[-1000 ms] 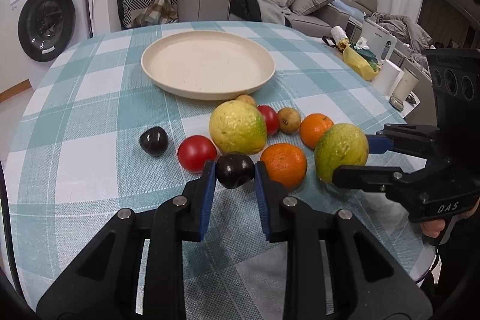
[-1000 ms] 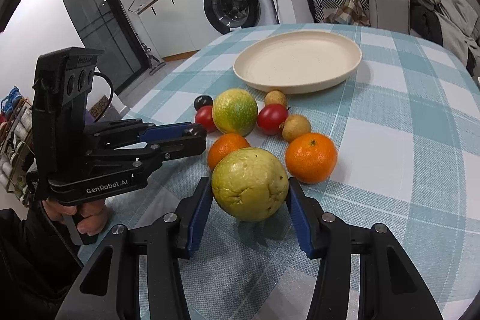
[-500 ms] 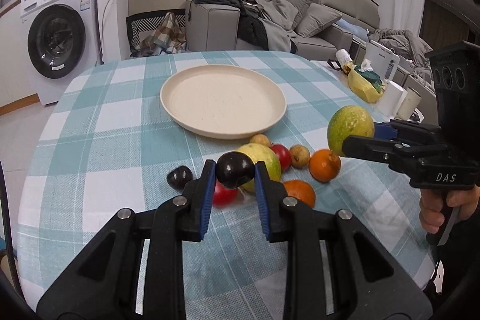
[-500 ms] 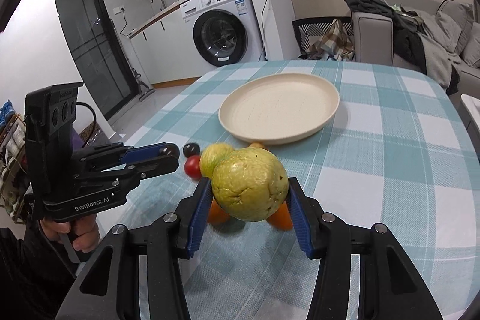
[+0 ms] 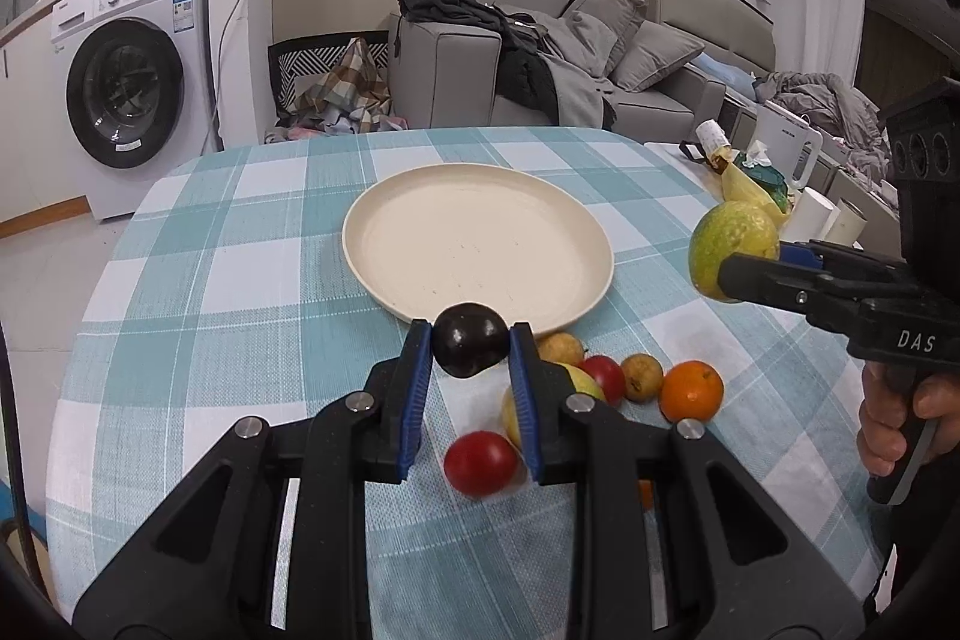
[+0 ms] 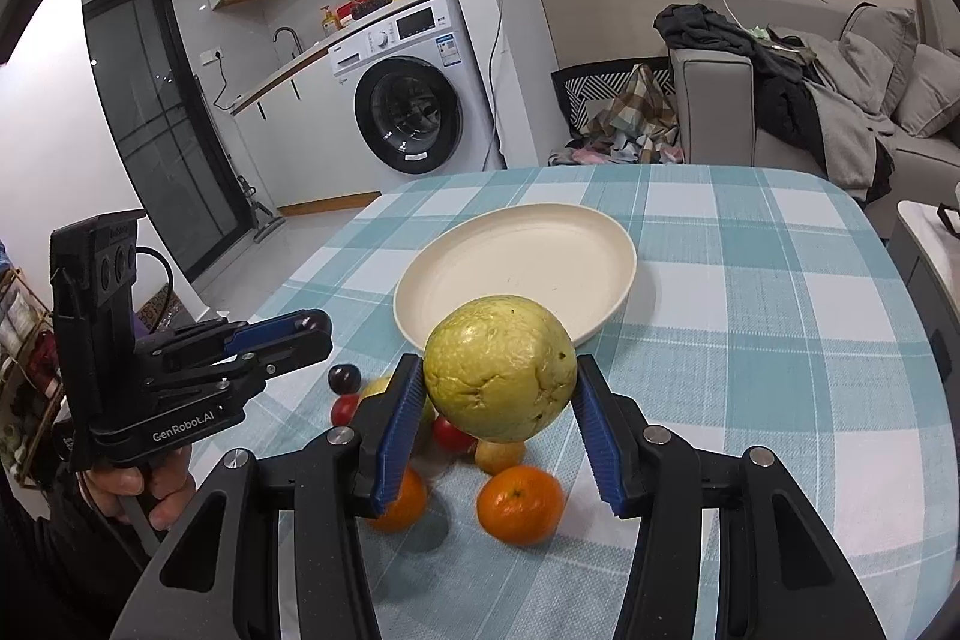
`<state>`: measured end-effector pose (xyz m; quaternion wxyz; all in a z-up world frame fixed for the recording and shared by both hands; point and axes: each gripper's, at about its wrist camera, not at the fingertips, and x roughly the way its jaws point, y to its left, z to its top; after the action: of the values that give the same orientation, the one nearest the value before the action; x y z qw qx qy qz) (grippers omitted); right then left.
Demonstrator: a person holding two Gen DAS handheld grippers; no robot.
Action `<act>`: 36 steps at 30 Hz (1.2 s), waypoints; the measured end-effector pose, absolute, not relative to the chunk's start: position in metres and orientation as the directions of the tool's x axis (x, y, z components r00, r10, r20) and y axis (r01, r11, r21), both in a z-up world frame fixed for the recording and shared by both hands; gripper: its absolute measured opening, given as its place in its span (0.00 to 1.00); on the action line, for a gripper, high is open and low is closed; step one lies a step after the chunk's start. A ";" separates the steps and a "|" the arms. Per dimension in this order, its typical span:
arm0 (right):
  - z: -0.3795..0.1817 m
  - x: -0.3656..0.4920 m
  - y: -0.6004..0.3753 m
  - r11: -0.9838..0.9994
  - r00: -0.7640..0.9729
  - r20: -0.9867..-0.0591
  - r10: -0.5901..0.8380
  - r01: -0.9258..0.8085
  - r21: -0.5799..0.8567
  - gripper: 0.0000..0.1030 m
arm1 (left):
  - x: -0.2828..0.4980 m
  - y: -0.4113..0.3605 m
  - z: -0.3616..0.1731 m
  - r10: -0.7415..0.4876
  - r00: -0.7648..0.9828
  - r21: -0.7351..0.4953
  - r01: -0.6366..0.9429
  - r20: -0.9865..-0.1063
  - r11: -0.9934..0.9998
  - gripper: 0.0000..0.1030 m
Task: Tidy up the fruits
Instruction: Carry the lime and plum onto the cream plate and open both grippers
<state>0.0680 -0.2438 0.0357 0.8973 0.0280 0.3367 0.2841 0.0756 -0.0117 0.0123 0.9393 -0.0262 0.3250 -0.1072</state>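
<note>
My left gripper (image 5: 470, 347) is shut on a dark plum (image 5: 471, 346) and holds it in the air just before the near rim of the empty cream plate (image 5: 420, 196). My right gripper (image 6: 497, 381) is shut on a large yellow-green fruit (image 6: 501, 367), raised above the table to the right of the plate; the fruit also shows in the left wrist view (image 5: 733, 247). On the cloth below lie a red tomato (image 5: 481, 462), an orange (image 5: 691, 391), a second orange (image 6: 396, 502), another dark plum (image 6: 344, 378) and several small fruits.
The round table has a teal checked cloth (image 5: 198, 280). A side table with a yellow bag (image 5: 744, 178) and white cups (image 5: 831, 217) stands at the right. A washing machine (image 5: 126, 100) and a sofa (image 5: 600, 64) stand beyond the table.
Both grippers have lifted their fruits off the table and risen further, moving toward the plate. The fruits left on the cloth now lie below them.
</note>
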 end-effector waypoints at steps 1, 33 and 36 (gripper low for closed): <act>0.036 0.071 -0.243 0.838 0.614 -0.589 0.526 -0.490 0.239 0.49 | 0.079 -0.013 0.012 -0.217 0.764 -0.119 0.183 -0.607 0.976 0.22; -0.002 0.147 -0.208 0.844 0.554 -0.669 0.496 -0.489 0.221 0.49 | 0.171 -0.023 -0.027 -0.191 0.708 -0.105 0.164 -0.680 0.981 0.22; -0.006 0.149 -0.206 0.844 0.548 -0.677 0.491 -0.491 0.214 0.49 | 0.174 -0.023 -0.031 -0.188 0.701 -0.106 0.159 -0.689 0.982 0.22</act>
<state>0.1490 -0.2064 -0.0059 0.8798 -0.0002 0.3847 0.2791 0.1740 -0.0234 -0.0306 0.9219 -0.0192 0.3754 -0.0939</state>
